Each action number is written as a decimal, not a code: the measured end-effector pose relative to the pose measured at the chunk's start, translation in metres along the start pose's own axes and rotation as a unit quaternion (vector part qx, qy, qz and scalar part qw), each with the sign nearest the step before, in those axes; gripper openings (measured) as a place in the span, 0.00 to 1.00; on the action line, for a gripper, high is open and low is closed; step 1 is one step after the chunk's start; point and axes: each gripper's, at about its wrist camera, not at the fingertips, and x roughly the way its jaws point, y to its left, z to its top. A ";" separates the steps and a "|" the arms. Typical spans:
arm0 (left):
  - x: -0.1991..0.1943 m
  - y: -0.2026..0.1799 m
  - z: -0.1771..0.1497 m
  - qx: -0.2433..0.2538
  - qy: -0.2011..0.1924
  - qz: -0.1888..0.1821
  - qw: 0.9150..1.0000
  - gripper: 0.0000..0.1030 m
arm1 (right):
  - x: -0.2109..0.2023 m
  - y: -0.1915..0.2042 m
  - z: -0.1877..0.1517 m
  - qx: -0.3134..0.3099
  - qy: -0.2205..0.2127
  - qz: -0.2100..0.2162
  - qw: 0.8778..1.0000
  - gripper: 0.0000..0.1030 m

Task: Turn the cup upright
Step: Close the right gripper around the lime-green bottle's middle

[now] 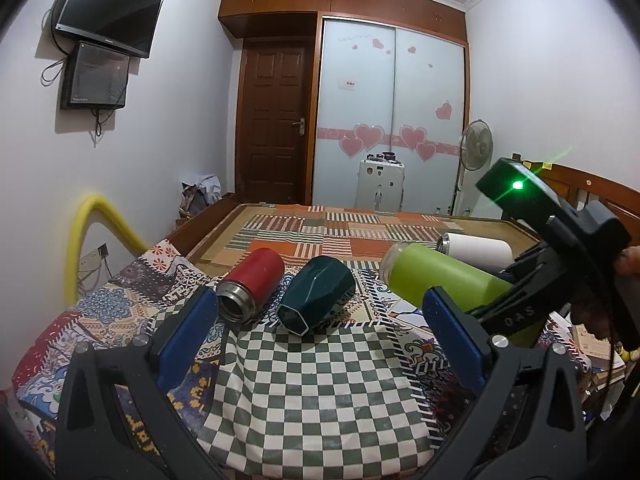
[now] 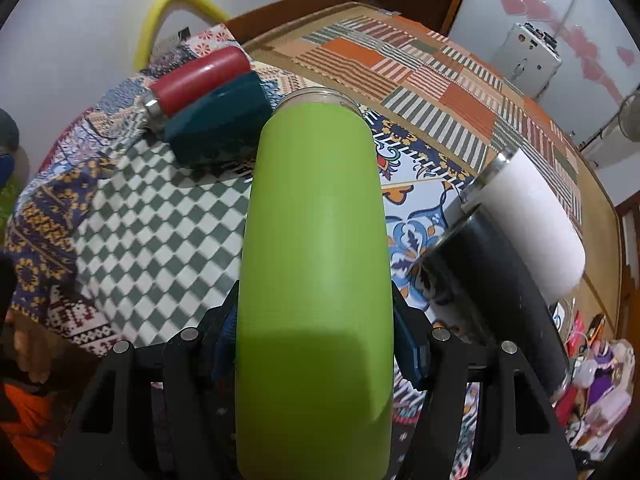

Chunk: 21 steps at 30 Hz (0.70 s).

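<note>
My right gripper [image 2: 316, 344] is shut on a lime green cup [image 2: 316, 248] and holds it tilted above the cloth, mouth pointing away. The cup also shows in the left wrist view [image 1: 440, 280], with the right gripper [image 1: 516, 300] around its base. My left gripper [image 1: 320, 320] is open and empty, hovering over the checkered cloth [image 1: 312, 380]. A red cup [image 1: 256, 280], a dark teal faceted cup [image 1: 316, 296] and a white cup [image 1: 476, 250] lie on their sides on the bed. A black cup [image 2: 500, 292] lies next to the white cup [image 2: 536, 220].
The bed has a patterned quilt [image 1: 100, 312] and a striped mat [image 1: 344, 232]. A yellow tube [image 1: 80, 240] arches at the left wall. A wooden bed rail [image 1: 600, 192] stands at right. A door, wardrobe, fan [image 1: 476, 146] and white case [image 1: 380, 184] stand at the far end.
</note>
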 end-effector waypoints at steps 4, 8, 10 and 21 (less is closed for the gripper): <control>-0.006 -0.003 -0.002 0.003 0.005 0.002 1.000 1.00 | -0.009 0.012 -0.015 -0.005 -0.008 0.004 1.000 0.60; -0.010 -0.005 -0.008 0.006 0.012 0.005 1.000 1.00 | -0.006 0.021 -0.024 -0.010 -0.003 0.011 1.000 0.60; -0.010 -0.005 -0.011 0.005 0.017 0.005 1.000 1.00 | -0.002 0.021 -0.026 -0.010 0.003 0.015 1.000 0.60; 0.002 -0.001 -0.028 0.005 0.045 0.006 0.999 1.00 | 0.028 0.034 -0.030 -0.016 0.035 0.029 0.999 0.60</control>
